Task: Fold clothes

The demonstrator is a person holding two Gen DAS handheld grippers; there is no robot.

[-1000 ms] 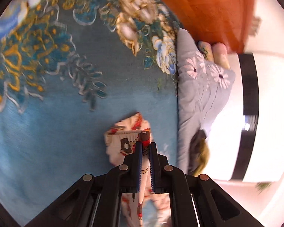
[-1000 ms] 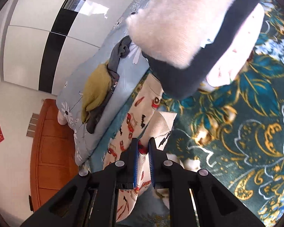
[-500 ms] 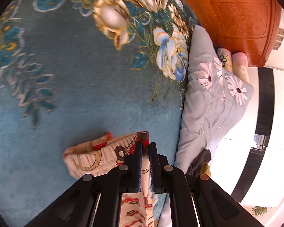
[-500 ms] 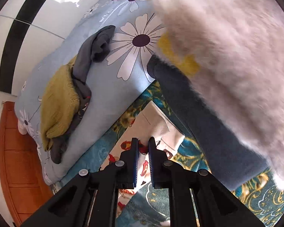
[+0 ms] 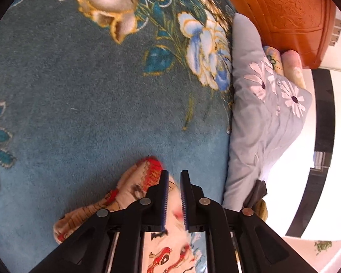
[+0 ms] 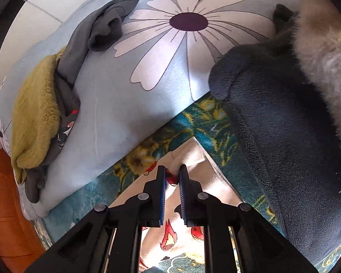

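The left tool [image 5: 174, 174] points down at a teal blanket [image 5: 84, 95] patterned with large gold, white and blue flowers, and its blue-padded jaws have just been opening: a clear gap now stands between them, and the cream printed garment [image 5: 134, 188] lies under and to the left of the tips rather than pinched by them. That garment, cream cloth with red and black cartoon figures and a red-trimmed edge, is bunched on the blanket just beside the left tool and runs back beneath it toward the lower edge of the left wrist view. To the right of the blanket lies a pale blue quilt [image 5: 257, 122] printed with white daisies, with an orange carved wooden headboard [image 5: 291, 16] beyond it. The right tool [image 6: 171, 173] also points steeply down; its jaws have just been opening a little and stand slightly apart, with a red-printed bit of the same garment [image 6: 193, 157] showing in the narrow gap, though whether the pads press on it I cannot tell. In the right wrist view the cream cloth lies flat on the blanket in a pointed fold, just beside the daisy quilt. On that quilt rest a mustard fleece piece [image 6: 34, 118] and a dark grey garment [image 6: 97, 29], touching each other. A dark blue fleece sleeve [image 6: 284, 125] fills the right side of that view.
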